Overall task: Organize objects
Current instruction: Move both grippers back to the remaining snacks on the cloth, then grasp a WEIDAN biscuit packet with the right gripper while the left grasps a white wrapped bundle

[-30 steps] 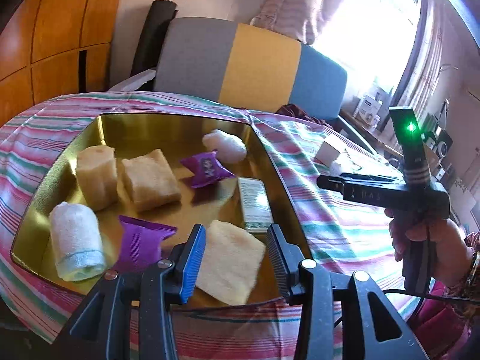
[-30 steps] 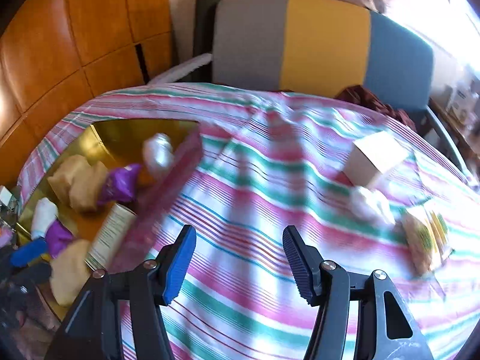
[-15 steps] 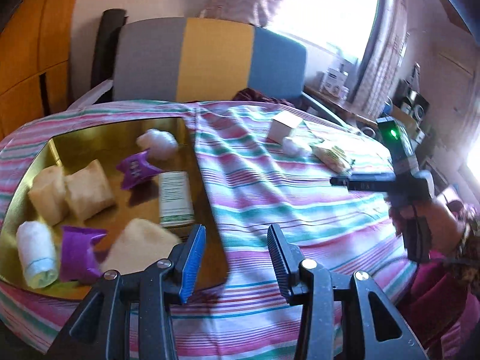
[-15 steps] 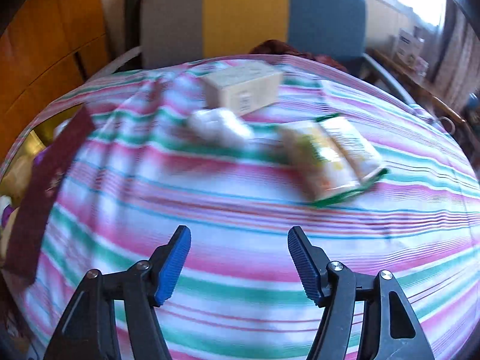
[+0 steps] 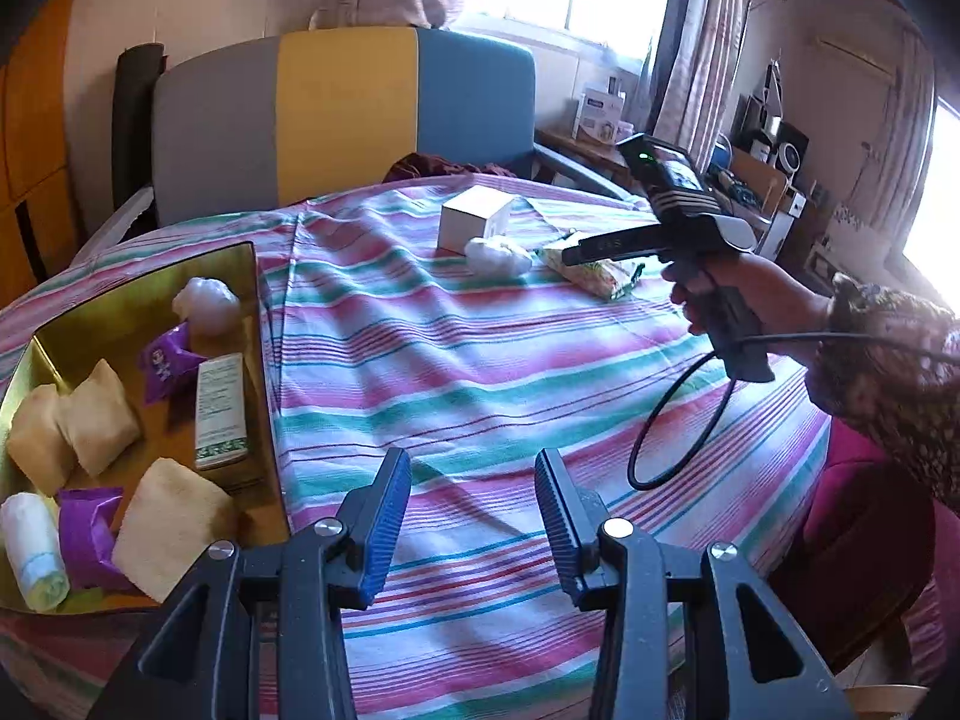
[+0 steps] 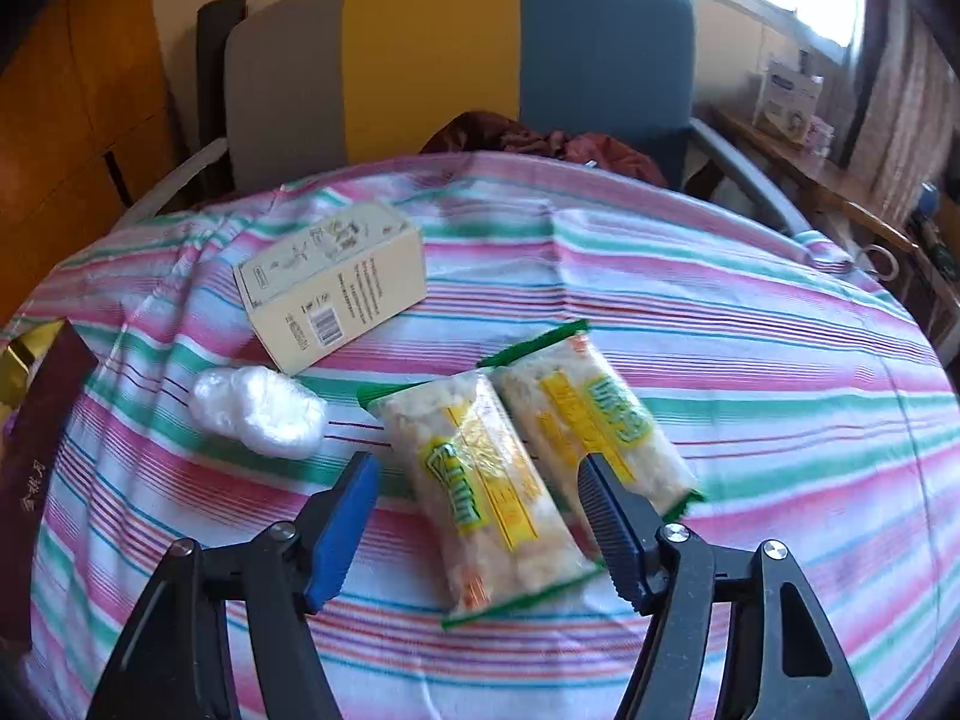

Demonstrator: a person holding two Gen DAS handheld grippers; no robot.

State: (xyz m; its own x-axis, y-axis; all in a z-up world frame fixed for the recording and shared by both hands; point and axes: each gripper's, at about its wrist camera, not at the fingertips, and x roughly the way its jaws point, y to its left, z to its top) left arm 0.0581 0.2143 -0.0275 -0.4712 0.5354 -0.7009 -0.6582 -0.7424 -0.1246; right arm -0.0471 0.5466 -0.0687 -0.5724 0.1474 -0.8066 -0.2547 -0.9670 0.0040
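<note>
Right wrist view: the right gripper (image 6: 477, 519), jaws closing but not yet touching, straddles the nearer snack packet (image 6: 480, 480), which lies on the striped tablecloth (image 6: 750, 360) beside a second packet (image 6: 591, 414). Judged light, crinkly, slippery and crushable, it is best pinched gently across its middle. Left gripper (image 5: 474, 516) hangs partly open and empty near the gold tray (image 5: 249, 252).
</note>
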